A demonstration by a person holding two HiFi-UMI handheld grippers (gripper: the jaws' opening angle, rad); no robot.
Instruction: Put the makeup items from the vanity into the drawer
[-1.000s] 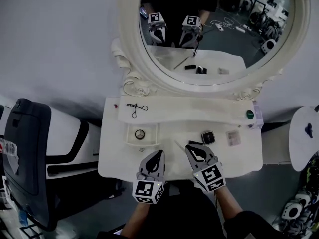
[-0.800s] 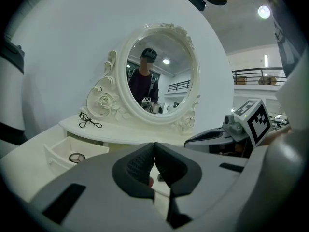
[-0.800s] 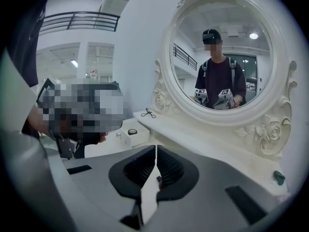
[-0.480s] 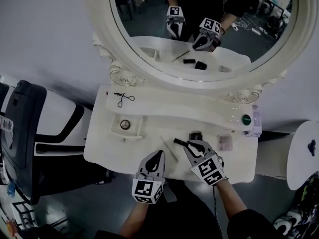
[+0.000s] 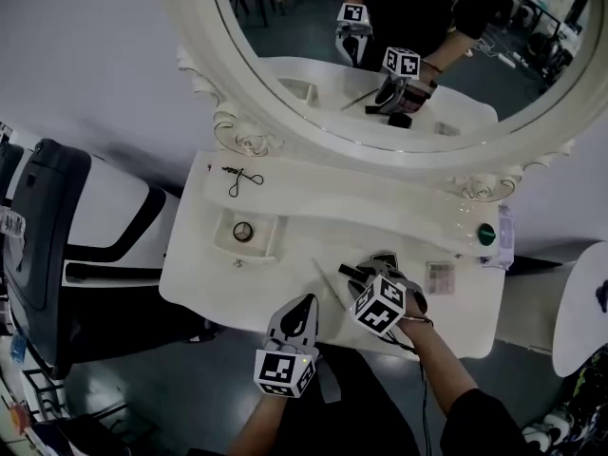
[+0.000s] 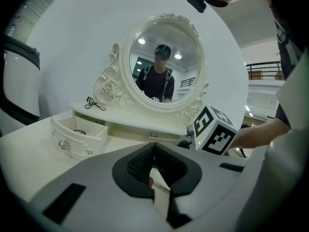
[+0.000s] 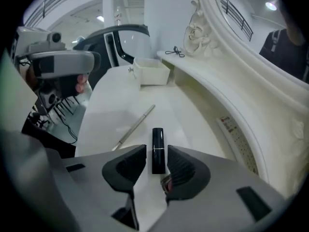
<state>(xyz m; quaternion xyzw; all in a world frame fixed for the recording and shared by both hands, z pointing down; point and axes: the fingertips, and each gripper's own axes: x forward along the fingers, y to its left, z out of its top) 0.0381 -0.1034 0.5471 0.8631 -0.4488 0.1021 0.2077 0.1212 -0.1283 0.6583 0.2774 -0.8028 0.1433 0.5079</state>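
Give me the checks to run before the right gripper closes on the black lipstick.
1. Lipstick between the jaws of the right gripper: ok. It lies flat on the vanity top, in line with the gap.
2. Jaws apart enough: ok. They have just been opening, and both pads stand clear of the tube.
3. Slim stick clear of the grip: ok. It lies to the side, apart from the lipstick.
4. Drawer open: ok. It is pulled out, with one round item inside.
5. Left gripper out of the way: ok. It is shut, empty and away from the lipstick.
6. Pads low enough on the tube: cannot tell.
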